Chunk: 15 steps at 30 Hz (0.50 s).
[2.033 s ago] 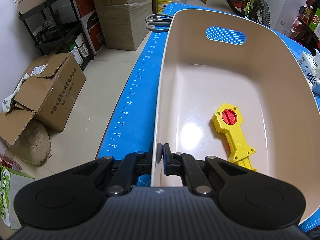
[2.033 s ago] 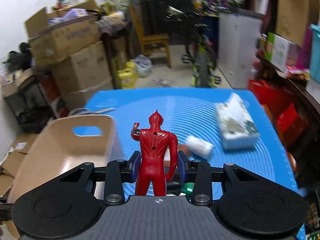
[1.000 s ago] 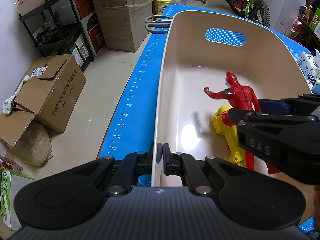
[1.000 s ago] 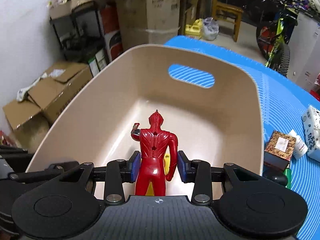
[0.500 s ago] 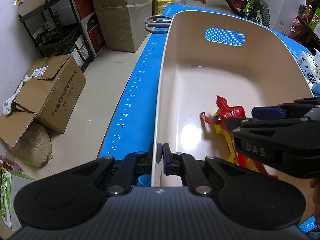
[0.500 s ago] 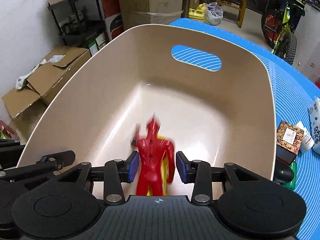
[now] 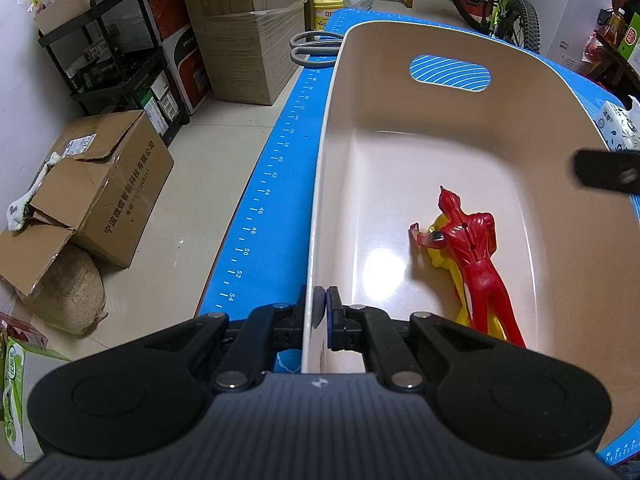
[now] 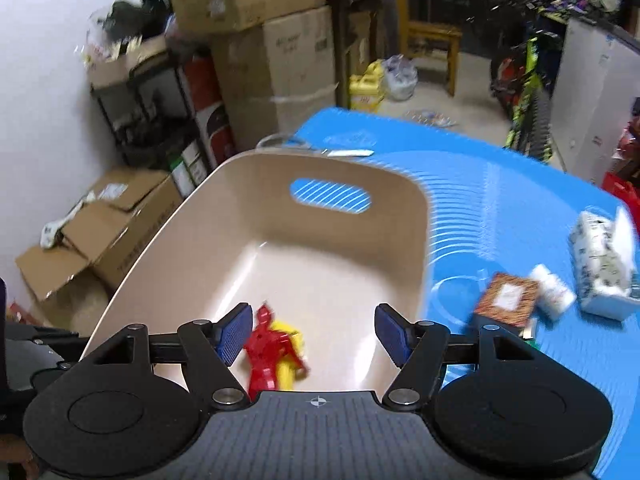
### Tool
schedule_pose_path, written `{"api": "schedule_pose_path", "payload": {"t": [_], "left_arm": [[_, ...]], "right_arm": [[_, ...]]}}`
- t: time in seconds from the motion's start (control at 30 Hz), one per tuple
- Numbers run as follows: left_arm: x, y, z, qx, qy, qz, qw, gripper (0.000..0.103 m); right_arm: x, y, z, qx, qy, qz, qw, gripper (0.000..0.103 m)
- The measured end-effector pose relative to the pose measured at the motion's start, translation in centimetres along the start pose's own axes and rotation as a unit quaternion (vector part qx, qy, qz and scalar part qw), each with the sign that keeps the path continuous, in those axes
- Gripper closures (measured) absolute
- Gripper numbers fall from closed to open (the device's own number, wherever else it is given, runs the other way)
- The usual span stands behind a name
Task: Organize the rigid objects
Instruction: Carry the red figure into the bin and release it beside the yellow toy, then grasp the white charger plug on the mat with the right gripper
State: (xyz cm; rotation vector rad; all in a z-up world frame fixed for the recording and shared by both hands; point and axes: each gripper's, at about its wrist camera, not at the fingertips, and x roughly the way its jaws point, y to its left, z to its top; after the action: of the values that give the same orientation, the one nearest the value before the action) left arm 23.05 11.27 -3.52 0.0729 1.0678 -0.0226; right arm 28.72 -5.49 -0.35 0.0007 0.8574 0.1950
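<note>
Released red figure [image 7: 474, 256], one yellow toy [image 8: 289, 350], one bin [image 7: 532, 128]

Red figure [image 7: 472, 248] face-down atop yellow toy [image 7: 440, 256] in beige bin [image 7: 320, 184].

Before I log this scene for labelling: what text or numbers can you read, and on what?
"38 40 42 44 46 48 50 52 54": ruler scale along the blue mat edge.
"宁波微煜智能科技有限公司": cardboard box on the floor.
Tissue pack, yellow jug and shelf boxes: print too small or blurred.
</note>
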Motion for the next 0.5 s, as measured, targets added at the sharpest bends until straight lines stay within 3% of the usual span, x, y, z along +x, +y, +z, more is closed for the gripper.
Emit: {"api": "schedule_pose_path", "payload": {"t": [0.2, 0.5], "left_arm": [[0.0, 0.0, 0.0, 0.0, 0.0, 0.001, 1.0, 0.094], [-0.1, 0.0, 0.0, 0.0, 0.0, 0.002, 1.0, 0.094]], "right_arm": [[-1.6, -4.7, 0.0, 0.038, -0.019, -0.032, 0.999, 0.026], [-0.4, -9.4, -2.5, 0.067, 0.011, -0.086, 0.994, 0.026]]}}
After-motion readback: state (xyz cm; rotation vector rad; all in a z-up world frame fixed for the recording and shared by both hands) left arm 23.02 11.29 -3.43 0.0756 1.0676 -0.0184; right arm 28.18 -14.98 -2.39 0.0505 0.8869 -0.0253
